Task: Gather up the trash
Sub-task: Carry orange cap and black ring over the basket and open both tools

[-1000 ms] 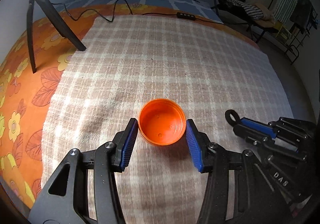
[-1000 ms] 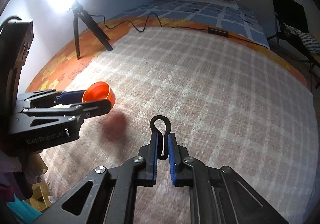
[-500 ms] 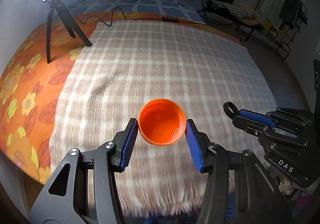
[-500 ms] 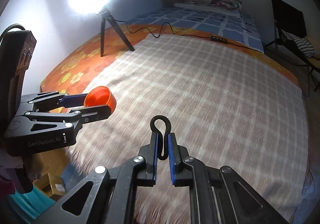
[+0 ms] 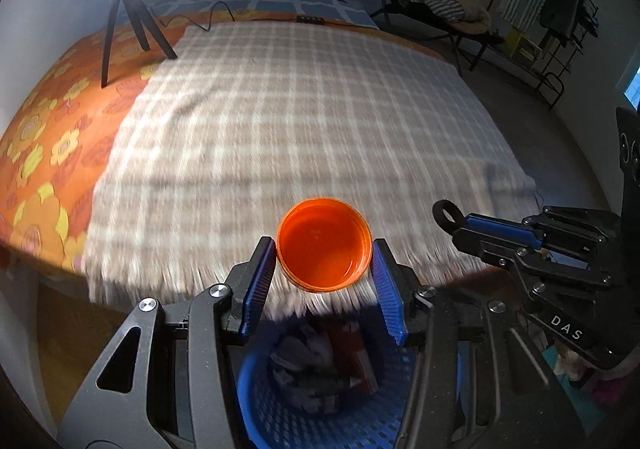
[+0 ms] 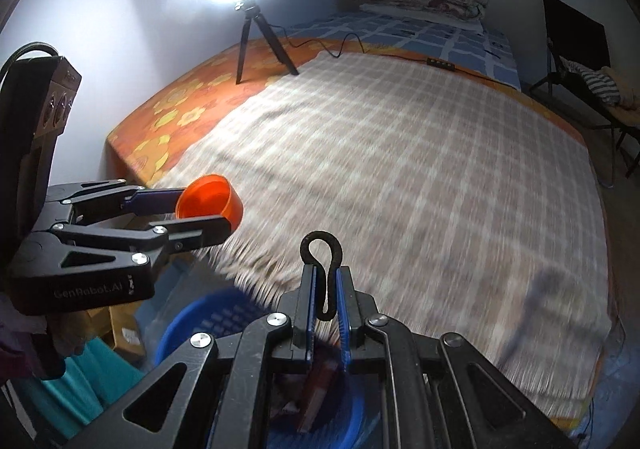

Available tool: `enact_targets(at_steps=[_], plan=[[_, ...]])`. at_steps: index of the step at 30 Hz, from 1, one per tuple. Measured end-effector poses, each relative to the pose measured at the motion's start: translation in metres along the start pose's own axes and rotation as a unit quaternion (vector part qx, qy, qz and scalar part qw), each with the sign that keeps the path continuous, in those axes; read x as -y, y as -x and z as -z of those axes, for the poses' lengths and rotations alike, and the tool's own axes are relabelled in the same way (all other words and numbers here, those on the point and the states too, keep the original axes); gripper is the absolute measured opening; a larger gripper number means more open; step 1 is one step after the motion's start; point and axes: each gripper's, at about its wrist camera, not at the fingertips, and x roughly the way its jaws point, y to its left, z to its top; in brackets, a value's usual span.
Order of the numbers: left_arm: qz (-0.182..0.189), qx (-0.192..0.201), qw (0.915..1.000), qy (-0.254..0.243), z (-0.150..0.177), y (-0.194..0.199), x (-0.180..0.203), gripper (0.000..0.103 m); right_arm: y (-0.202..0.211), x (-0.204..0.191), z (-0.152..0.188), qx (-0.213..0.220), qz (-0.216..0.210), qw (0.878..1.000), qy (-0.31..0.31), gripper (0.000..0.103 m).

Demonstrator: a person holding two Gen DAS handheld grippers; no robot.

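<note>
Above the blue basket (image 5: 280,415), left gripper (image 5: 324,269) pinches the orange cap (image 5: 323,245), right gripper (image 6: 325,303) clamps a black loop (image 6: 322,249); centre both over it before releasing

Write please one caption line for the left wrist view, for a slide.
Left gripper holds an orange cup above a blue basket of trash at the bed's edge.

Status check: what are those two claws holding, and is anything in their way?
Left gripper shut on orange cup. Right gripper shut on black loop. Blue basket below, already holding trash. Nothing blocking.
</note>
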Motion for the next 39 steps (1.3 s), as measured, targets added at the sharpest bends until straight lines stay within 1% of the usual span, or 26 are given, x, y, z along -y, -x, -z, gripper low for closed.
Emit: enact_targets(at_steps=[7, 13, 16, 24, 26, 28, 32, 34, 35, 39], plan=[[0.006, -0.028, 0.9996, 0.007, 0.048, -0.007, 0.015, 0.05, 0.002, -0.011, 0.037, -0.019, -0.009, 1.0, -0.003, 0.008], [0.008, -0.053, 0.9983, 0.023, 0.079, -0.018, 0.017, 0.05, 0.0, -0.016, 0.06, -0.032, -0.015, 0.999, -0.01, 0.008], [0.006, -0.061, 0.9978, 0.027, 0.09, -0.021, 0.017, 0.05, -0.003, -0.017, 0.07, -0.039, -0.017, 0.999, -0.015, 0.008], [0.001, -0.07, 0.9971, 0.029, 0.104, -0.026, 0.015, 0.05, -0.011, -0.018, 0.086, -0.054, -0.02, 0.998, -0.026, 0.008], [-0.001, -0.073, 0.9969, 0.029, 0.106, -0.028, 0.015, 0.05, -0.012, -0.018, 0.087, -0.057, -0.02, 0.998, -0.027, 0.012], [-0.002, -0.074, 0.9968, 0.029, 0.107, -0.029, 0.016, 0.05, -0.014, -0.018, 0.089, -0.06, -0.021, 0.998, -0.027, 0.012], [-0.005, -0.078, 0.9966, 0.027, 0.111, -0.031, 0.015, 0.05, -0.016, -0.018, 0.091, -0.065, -0.021, 0.997, -0.031, 0.023], [-0.008, -0.078, 0.9966, 0.028, 0.112, -0.032, 0.016, 0.05, -0.018, -0.017, 0.091, -0.067, -0.021, 0.997, -0.033, 0.024], [-0.009, -0.079, 0.9965, 0.028, 0.112, -0.033, 0.015, 0.05, -0.018, -0.017, 0.092, -0.068, -0.022, 0.997, -0.034, 0.028], [-0.015, -0.084, 0.9959, 0.03, 0.113, -0.035, 0.012, 0.05, -0.02, -0.015, 0.093, -0.073, -0.025, 0.996, -0.039, 0.035]])
